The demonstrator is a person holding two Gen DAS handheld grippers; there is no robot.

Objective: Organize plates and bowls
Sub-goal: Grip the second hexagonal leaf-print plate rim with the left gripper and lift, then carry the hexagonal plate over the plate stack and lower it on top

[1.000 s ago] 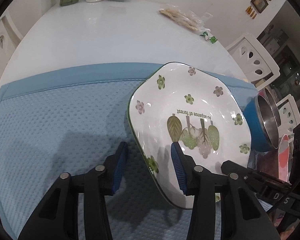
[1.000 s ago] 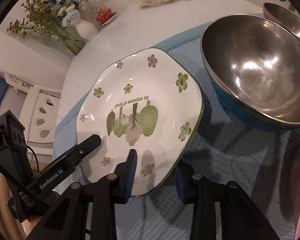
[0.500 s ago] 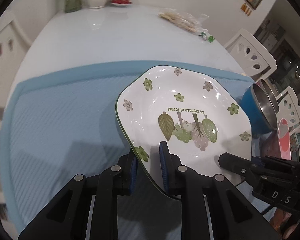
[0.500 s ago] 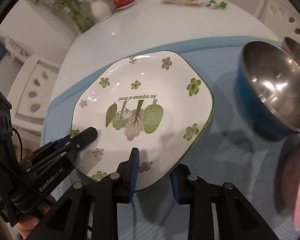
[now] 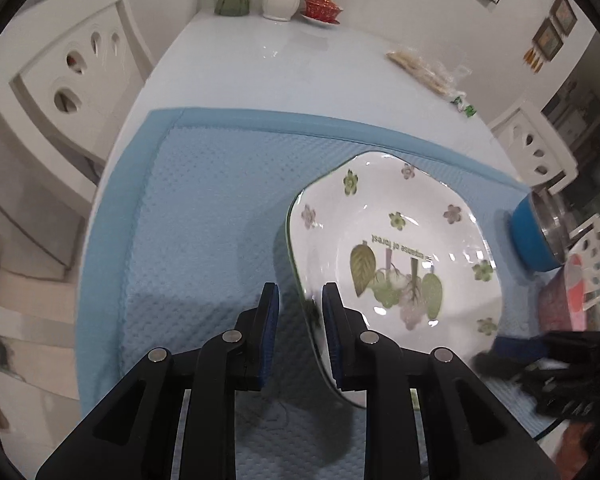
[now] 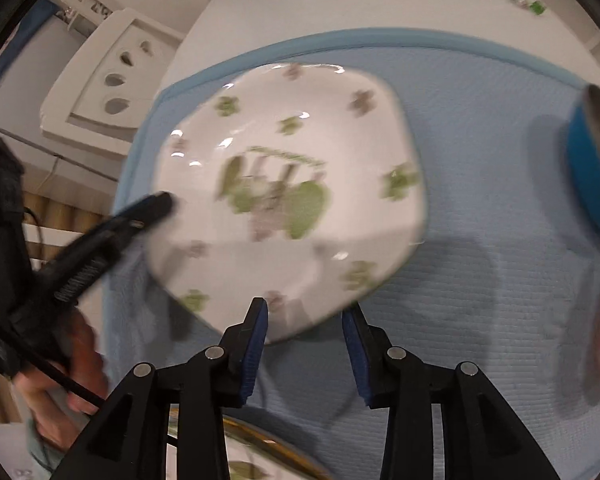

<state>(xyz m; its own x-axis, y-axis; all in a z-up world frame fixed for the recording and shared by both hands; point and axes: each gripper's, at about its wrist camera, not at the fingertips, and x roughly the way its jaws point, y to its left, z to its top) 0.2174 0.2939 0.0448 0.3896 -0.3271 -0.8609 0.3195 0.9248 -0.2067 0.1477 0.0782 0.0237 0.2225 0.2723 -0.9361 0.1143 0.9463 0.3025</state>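
Note:
A white plate (image 5: 400, 248) with green leaf and flower prints lies over the blue mat (image 5: 204, 208), casting a shadow under its edge. My left gripper (image 5: 299, 286) is shut on the plate's left rim, which runs between its blue pads. In the right wrist view the plate (image 6: 284, 152) is blurred. My right gripper (image 6: 307, 306) is opening at its near edge, which sits in the gap with the pads clear of it. The left gripper's fingers (image 6: 156, 204) reach onto the plate from the left. A blue steel bowl (image 6: 596, 168) stands to the right.
The blue bowl (image 5: 536, 240) sits at the mat's right end, beside a pink item (image 5: 580, 292). A gold-rimmed plate (image 6: 260, 452) shows under my right gripper. White chairs (image 5: 60, 92) flank the white table (image 5: 280, 68). A vase, red cup and snack packet stand far back.
My left gripper closed onto the plate's left rim. The plate moved left across the mat, away from the blue bowl. My right gripper's jaws have widened around the near edge.

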